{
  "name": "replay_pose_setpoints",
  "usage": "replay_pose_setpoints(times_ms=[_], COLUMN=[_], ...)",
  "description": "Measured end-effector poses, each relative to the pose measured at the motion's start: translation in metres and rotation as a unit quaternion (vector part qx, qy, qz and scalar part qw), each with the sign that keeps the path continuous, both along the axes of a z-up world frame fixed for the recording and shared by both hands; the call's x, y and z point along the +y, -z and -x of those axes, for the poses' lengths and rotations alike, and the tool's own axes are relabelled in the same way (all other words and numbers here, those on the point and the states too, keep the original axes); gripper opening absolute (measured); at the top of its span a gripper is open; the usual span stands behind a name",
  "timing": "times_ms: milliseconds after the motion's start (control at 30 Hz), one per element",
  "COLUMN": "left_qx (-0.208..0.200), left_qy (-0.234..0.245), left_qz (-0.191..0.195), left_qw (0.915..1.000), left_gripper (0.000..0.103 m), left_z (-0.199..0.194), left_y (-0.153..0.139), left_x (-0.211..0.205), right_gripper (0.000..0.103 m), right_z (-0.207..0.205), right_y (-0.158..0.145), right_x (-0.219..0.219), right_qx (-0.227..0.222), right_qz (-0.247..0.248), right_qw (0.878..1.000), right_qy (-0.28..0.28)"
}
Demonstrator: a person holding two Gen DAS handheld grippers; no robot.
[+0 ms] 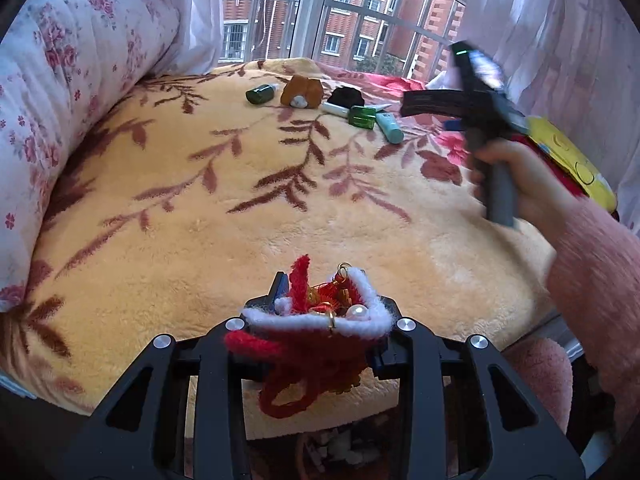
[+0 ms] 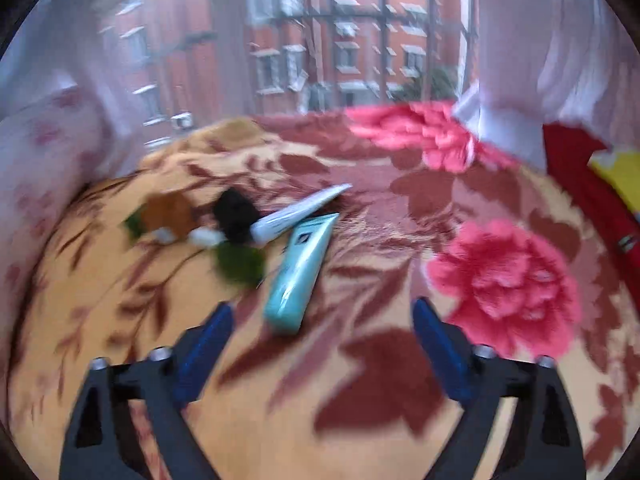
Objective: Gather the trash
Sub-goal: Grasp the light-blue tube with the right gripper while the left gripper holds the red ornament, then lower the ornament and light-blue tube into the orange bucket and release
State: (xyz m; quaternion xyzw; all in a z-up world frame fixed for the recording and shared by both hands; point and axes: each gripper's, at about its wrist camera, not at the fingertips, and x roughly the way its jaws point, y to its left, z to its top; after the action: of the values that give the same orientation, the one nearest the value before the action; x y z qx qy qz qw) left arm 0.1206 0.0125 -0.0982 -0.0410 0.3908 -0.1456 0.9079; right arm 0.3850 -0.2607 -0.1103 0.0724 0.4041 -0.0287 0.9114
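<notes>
Gripping a small red pouch with white fluffy trim, the left gripper has its jaws clenched on it; gold bits and a pearl bead poke out of the open top, red cord hangs below. The pouch sits over the near edge of the yellow floral blanket, held up off it.

Right gripper is released, blue fingers spread wide with nothing between them, pointed down at the blanket. The view is motion-blurred. A teal tube lies on the blanket just beyond the fingertips, between them in line. Beside the teal tube's far end: a white tube, a green bottle, a black lump, a brown plush. All in one cluster at the blanket's far side, near the window.

From the left wrist view, a hand in a pink sleeve holds the right gripper's handle above the blanket's right side. A rolled floral quilt runs along the blanket's left edge. A yellow item lies at the blanket's right edge.
</notes>
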Motion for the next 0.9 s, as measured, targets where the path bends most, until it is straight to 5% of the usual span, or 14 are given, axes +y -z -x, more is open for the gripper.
replay_pose_setpoints(times_ms=[200, 267, 333, 400, 600, 900], left_qx=[0.001, 0.004, 0.004, 0.006, 0.004, -0.007], left_qy=[0.002, -0.002, -0.003, -0.008, -0.016, -0.005], left_qz=[0.0, 0.0, 0.0, -0.001, -0.008, -0.013], left_qw=[1.0, 1.0, 1.0, 1.0, 0.9998, 0.9999], left_gripper=[0.033, 0.033, 0.033, 0.033, 0.033, 0.033], left_z=[-0.009, -0.012, -0.013, -0.012, -0.004, 0.038], left_y=[0.001, 0.002, 0.003, 0.003, -0.005, -0.024], left_x=[0.006, 0.008, 0.009, 0.009, 0.005, -0.01], right_gripper=[0.046, 0.045, 0.028, 0.028, 0.028, 0.028], right_z=[-0.054, -0.054, -0.048, -0.04, 0.028, 0.208], right_y=[0.032, 0.036, 0.032, 0.024, -0.006, -0.066], right_x=[0.012, 0.02, 0.021, 0.016, 0.006, 0.021], right_qx=[0.054, 0.05, 0.042, 0.038, 0.004, -0.072], right_qz=[-0.007, 0.021, 0.029, 0.019, 0.005, 0.004], right_qw=[0.998, 0.999, 0.999, 0.999, 1.0, 0.989], right_qy=[0.011, 0.007, 0.005, 0.007, -0.017, -0.131])
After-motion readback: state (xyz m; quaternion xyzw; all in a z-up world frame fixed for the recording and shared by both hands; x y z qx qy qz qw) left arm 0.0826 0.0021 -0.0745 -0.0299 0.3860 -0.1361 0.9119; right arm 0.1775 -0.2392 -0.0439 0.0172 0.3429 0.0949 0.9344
